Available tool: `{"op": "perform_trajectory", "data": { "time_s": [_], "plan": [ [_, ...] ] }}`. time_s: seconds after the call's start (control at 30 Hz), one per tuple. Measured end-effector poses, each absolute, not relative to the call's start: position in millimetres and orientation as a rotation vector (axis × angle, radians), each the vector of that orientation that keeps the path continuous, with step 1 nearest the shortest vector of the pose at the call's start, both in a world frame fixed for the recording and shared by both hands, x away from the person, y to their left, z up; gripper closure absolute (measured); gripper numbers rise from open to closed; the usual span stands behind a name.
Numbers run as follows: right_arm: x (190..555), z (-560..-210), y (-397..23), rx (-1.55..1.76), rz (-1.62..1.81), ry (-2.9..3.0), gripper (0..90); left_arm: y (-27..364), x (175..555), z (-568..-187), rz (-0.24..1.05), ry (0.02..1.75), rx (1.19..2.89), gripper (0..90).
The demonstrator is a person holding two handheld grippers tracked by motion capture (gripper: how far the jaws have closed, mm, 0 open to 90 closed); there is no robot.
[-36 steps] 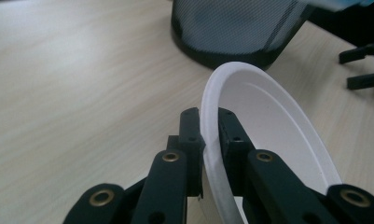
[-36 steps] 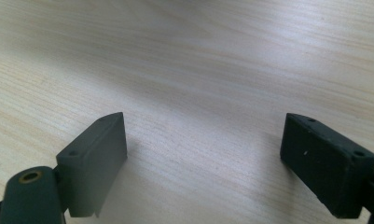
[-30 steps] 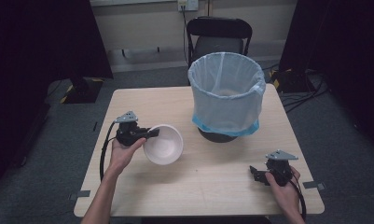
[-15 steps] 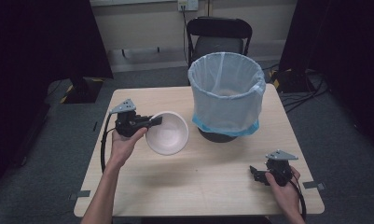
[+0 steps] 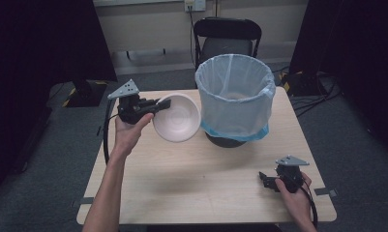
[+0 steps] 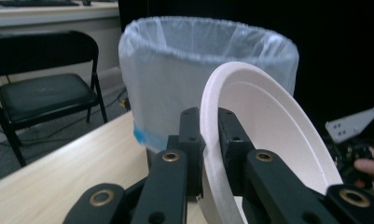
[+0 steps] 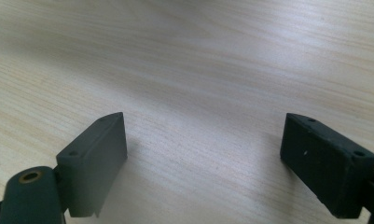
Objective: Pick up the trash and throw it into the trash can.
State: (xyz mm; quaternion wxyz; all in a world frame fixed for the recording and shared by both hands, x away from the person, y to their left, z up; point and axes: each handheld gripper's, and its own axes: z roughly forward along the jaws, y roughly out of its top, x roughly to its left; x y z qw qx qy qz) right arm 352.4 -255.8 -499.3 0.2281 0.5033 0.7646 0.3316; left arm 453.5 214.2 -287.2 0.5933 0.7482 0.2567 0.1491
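A white foam bowl (image 5: 176,117) hangs in the air, tilted, just left of the bin (image 5: 236,99). My left gripper (image 5: 158,105) is shut on its rim. In the left gripper view the bowl (image 6: 264,135) stands on edge between the two jaws of my left gripper (image 6: 209,140), and the bin (image 6: 194,74) with its pale plastic liner rises right behind it. My right gripper (image 5: 263,180) rests low at the table's near right corner; in the right gripper view it (image 7: 203,154) stands open over bare wood with nothing between its jaws.
The light wooden table (image 5: 182,179) carries the bin at its far right. A black folding chair (image 5: 226,41) stands behind the table. Cables and dark equipment (image 5: 307,82) lie on the floor at the right.
My left gripper has lifted the bowl off the table, carried it up and toward the bin, and tilted it. The right gripper has stayed put.
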Motion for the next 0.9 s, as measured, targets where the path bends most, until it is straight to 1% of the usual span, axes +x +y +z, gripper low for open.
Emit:
{"op": "perform_trajectory", "data": {
  "time_s": [0.27, 0.43, 0.47, 0.57, 0.9],
  "plan": [
    [352, -499, -256, 1.386, 0.913, 2.106, 13.9, 205, 466, -257, 0.36, 0.581, 1.665, 82.8],
    [352, -499, -256, 1.386, 0.913, 2.106, 13.9, 198, 475, -250, 0.351, 0.603, 1.629, 82.8],
    [352, -499, -256, 1.386, 0.913, 2.106, 13.9, 194, 480, -247, 0.332, 0.62, 1.601, 82.8],
    [352, -499, -256, 1.386, 0.913, 2.106, 13.9, 188, 483, -243, 0.329, 0.614, 1.608, 82.8],
    [352, -499, -256, 1.386, 0.914, 2.106, 13.9, 152, 504, -225, 0.287, 0.59, 1.61, 82.8]
  ]
}}
